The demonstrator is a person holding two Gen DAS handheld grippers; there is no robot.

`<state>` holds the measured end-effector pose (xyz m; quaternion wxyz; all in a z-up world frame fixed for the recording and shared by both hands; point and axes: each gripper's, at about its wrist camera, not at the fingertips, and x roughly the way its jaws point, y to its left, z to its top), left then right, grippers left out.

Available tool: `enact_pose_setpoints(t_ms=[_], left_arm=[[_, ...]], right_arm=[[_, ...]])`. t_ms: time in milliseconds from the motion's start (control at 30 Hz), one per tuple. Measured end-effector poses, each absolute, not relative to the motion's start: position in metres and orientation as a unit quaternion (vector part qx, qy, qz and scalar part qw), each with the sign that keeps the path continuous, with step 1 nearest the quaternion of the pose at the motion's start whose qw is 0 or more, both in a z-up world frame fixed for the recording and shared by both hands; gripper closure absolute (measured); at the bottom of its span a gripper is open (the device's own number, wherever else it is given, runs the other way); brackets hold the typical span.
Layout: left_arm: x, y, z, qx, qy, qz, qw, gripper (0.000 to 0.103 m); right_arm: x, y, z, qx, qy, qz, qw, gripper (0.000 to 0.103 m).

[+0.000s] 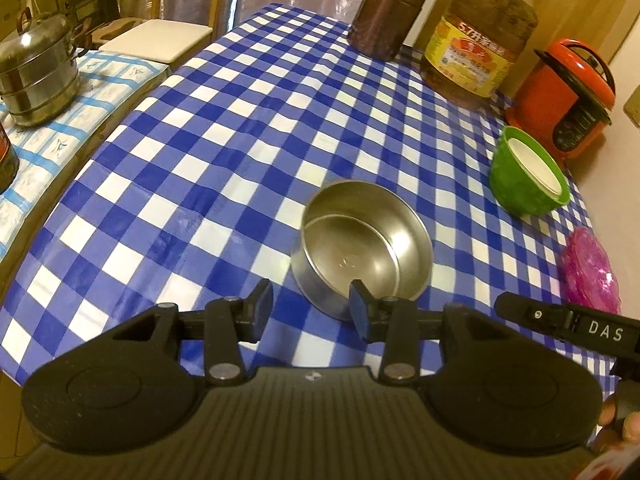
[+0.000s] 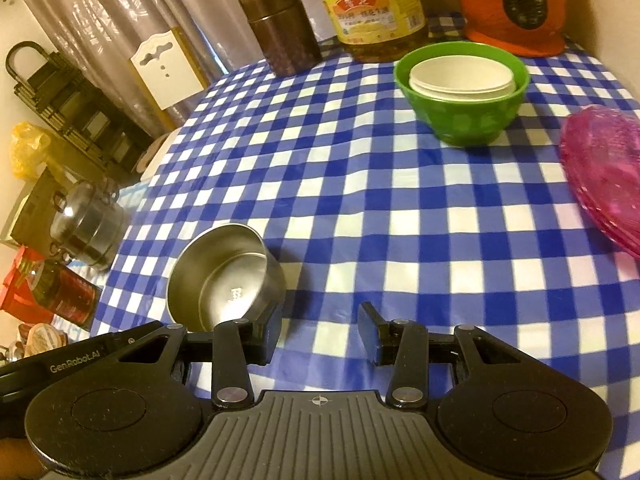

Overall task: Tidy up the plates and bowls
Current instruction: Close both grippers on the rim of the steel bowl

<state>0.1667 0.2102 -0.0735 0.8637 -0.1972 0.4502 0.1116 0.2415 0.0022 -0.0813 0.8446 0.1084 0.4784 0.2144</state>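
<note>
A steel bowl (image 1: pixel 364 240) stands upright on the blue-checked tablecloth (image 1: pixel 224 168). My left gripper (image 1: pixel 310 308) hovers open just in front of it, its right fingertip over the bowl's near rim, with nothing held. In the right wrist view the steel bowl (image 2: pixel 224 276) lies left of my right gripper (image 2: pixel 320 336), which is open over bare cloth. A green bowl (image 2: pixel 460 112) holding stacked white bowls (image 2: pixel 460 76) stands at the back right. Pink plates (image 2: pixel 604 172) lie at the right edge. The same green bowl (image 1: pixel 528 176) and pink plates (image 1: pixel 592 276) show in the left wrist view.
At the table's far end stand a brown canister (image 1: pixel 388 16), a big oil bottle (image 1: pixel 480 36) and a red rice cooker (image 1: pixel 568 96). A steel steamer pot (image 1: pixel 36 72) sits on a lower side table on the left. A white chair (image 1: pixel 160 36) stands behind.
</note>
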Motion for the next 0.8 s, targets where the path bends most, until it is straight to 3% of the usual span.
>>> enact_pose_setpoints(t_ms=[800], left_arm=[[0.215, 0.234, -0.107, -0.199, 0.461, 0.105, 0.858, 0.069]], right_arm=[[0.281, 0.049, -0.115, 0.119, 0.495, 0.250, 0.824, 0.060]])
